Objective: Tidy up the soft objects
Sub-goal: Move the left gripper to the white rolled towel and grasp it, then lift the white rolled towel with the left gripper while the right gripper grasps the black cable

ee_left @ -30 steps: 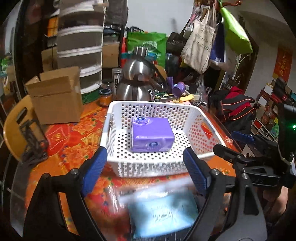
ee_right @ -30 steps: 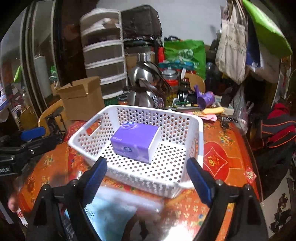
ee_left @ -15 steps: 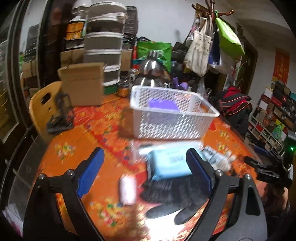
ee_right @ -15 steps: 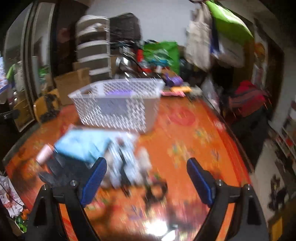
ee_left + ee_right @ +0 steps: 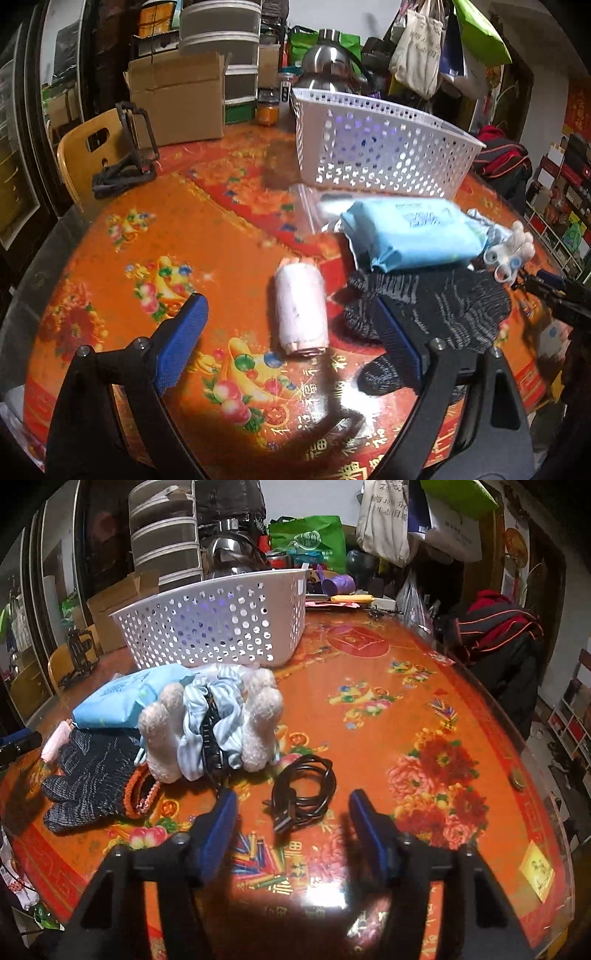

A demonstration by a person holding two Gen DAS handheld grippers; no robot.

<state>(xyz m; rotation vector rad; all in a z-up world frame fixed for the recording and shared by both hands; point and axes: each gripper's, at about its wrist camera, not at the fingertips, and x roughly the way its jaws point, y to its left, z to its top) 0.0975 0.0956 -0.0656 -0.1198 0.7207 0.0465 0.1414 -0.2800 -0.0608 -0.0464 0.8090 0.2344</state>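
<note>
My left gripper point(image 5: 290, 301) hangs open low over the table, and a pink cloth roll point(image 5: 301, 310) lies between its blue fingers, untouched. To the right of the roll lie a dark knit glove point(image 5: 436, 314) and a light blue wipes pack point(image 5: 410, 232). My right gripper point(image 5: 292, 801) is closing. A coiled black cable point(image 5: 303, 794) lies between its fingers, and the pads stand clear of it. A plush toy in striped cloth point(image 5: 214, 723) lies left of the cable. The white basket point(image 5: 380, 147) behind the pile holds a purple pack, seen through its holes.
A cardboard box point(image 5: 177, 99), a steel kettle point(image 5: 332, 62) and stacked drawers stand behind the basket. A yellow chair point(image 5: 85, 155) stands at the table's left edge. A coin point(image 5: 517, 777) lies near the right edge of the red patterned table point(image 5: 424, 701).
Both grippers have pulled back from the basket and sunk toward the table, bringing the pile of soft things into view. The right gripper's fingers now stand closer together.
</note>
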